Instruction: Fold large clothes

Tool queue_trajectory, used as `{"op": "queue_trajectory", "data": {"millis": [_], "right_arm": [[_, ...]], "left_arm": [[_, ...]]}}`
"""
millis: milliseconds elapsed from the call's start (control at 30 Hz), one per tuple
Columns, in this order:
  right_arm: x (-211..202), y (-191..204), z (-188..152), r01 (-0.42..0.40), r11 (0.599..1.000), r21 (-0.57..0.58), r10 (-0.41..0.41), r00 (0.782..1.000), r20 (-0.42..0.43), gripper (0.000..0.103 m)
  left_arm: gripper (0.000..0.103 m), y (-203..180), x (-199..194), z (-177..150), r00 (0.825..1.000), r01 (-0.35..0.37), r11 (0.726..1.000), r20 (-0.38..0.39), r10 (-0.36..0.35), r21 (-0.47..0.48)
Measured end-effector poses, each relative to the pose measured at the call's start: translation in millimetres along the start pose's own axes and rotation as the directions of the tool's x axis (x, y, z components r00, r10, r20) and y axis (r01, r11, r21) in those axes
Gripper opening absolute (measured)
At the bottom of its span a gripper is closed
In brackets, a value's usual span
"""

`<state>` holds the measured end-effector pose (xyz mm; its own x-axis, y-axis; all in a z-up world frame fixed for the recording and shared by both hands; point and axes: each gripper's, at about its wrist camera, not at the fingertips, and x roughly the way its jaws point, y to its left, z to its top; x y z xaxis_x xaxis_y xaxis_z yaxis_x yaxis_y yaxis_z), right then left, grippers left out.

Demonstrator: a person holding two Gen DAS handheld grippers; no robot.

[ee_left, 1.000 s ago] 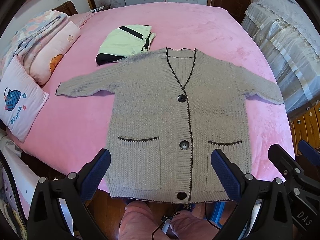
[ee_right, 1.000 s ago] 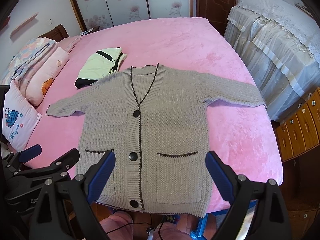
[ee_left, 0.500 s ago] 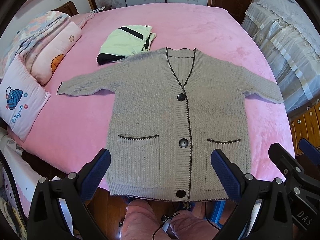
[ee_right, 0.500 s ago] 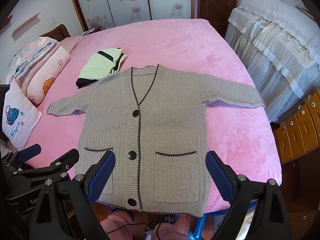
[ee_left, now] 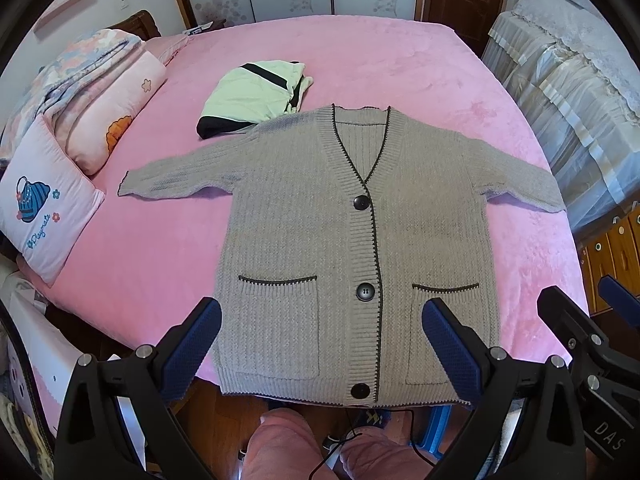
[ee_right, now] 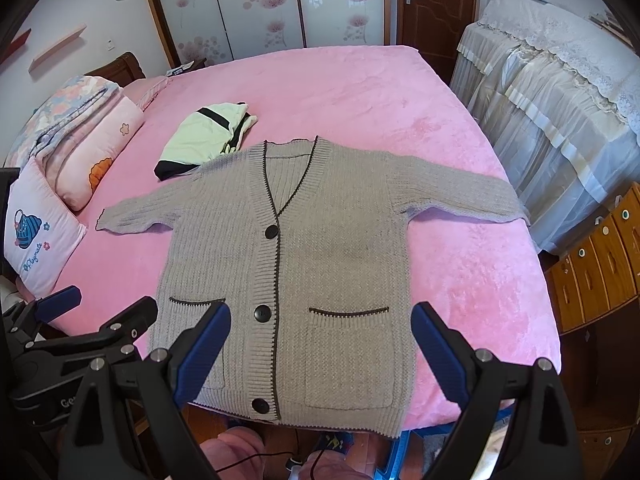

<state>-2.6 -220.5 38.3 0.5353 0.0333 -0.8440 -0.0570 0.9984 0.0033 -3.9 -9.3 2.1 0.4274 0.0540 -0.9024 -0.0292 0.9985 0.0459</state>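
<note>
green top (ee_left: 252, 96) is partly tucked under the cardigan (ee_left: 352, 248) shoulder, and the drawers (ee_right: 600, 264) get chopped off by the edge.

Ahead of the wide-spread right gripper (ee_right: 320, 356) a grey cardigan (ee_right: 320, 264) lies flat and buttoned on the pink bed (ee_right: 360, 92), hem nearest, a green garment (ee_right: 204, 140) beyond-left of it.

A bed (ee_left: 400, 60) with a pink cover fills the room. Floral sliding wardrobe doors (ee_right: 260, 4) and a brown wooden door (ee_right: 438, 8) line the far wall. A wooden drawer unit (ee_right: 600, 260) stands right.
</note>
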Motion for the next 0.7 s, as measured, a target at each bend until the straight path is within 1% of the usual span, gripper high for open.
{"op": "queue_trajectory", "data": {"millis": [167, 367, 500, 700], "right_arm": [[-5, 8, 2, 0.024, 1.0, 0.004, -0.024, 1.0, 0.019, 0.092], [-4, 19, 6, 0.058, 0.997, 0.048, -0.059, 0.998, 0.011, 0.092], [-10, 27, 12, 0.098, 0.992, 0.085, -0.101, 0.995, 0.027, 0.092], [-21, 30, 18, 0.152, 0.973, 0.171, -0.163, 0.985, 0.053, 0.092]], "left_arm": [[0.1, 6, -3, 5, 1.0, 0.0, 1.0, 0.013, -0.001, 0.024], [0.1, 17, 3, 22, 0.999, 0.033, 0.996, 0.003, -0.033, 0.081], [0.1, 20, 5, 36, 0.997, 0.077, 0.99, 0.003, -0.078, 0.119], [0.1, 19, -1, 58, 0.988, 0.139, 0.966, 0.041, -0.151, 0.217]]}}
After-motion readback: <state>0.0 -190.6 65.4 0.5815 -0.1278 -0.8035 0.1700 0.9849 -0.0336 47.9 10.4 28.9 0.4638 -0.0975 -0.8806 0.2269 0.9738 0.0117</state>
